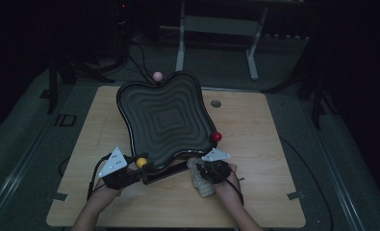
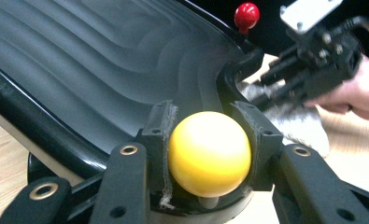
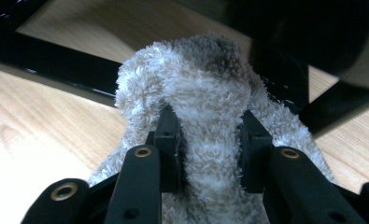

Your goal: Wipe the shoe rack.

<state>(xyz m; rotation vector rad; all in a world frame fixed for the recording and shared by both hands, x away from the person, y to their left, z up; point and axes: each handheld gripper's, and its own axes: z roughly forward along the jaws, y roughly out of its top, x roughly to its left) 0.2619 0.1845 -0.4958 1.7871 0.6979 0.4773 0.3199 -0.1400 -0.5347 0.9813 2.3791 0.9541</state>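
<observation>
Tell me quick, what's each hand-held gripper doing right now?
Left hand-held gripper: closed on the yellow ball at the black tray's rim.
Right hand-held gripper: closed on the fluffy cloth.

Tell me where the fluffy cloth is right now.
In the high view the fluffy cloth lies near the table's front edge, clamped in the right tool, just below the black tray.

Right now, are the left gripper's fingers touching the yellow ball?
Touching. The left gripper view shows both fingers pressed against the sides of the yellow ball, no gap.
</observation>
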